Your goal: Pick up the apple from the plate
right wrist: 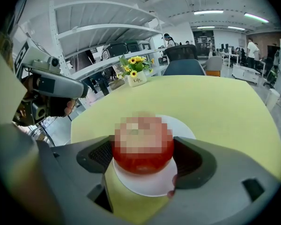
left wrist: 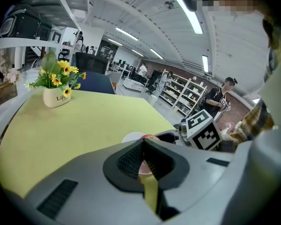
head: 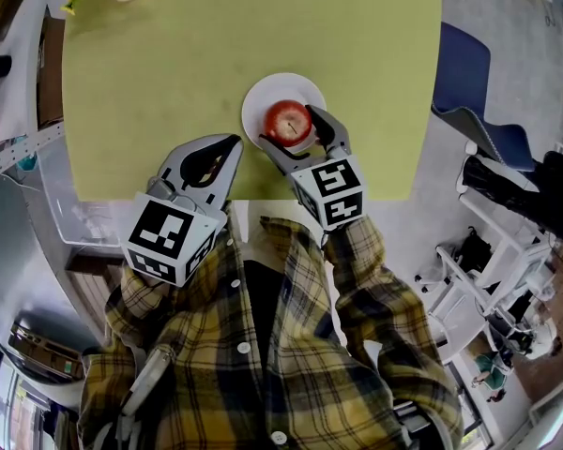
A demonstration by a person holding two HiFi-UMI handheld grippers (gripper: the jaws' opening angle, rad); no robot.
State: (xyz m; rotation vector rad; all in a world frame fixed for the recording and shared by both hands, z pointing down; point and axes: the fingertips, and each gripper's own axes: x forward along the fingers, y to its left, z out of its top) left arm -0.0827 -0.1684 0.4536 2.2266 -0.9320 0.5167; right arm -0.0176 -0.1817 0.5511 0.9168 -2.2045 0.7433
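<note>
flower pot print reads "lif", the rest hidden behind yellow blooms; no other legible writing

apple, red, sits over the white plate; right gripper clamped on it, a pad against each side; can't tell if it is lifted

left gripper pinched closed, empty, near the table edge

table matte yellow-green; blue chair beside it; open office, strip lights, shelving

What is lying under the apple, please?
A white plate, which stands on the green table. The plate's middle, directly below the apple, is covered, so it cannot be seen.
</note>
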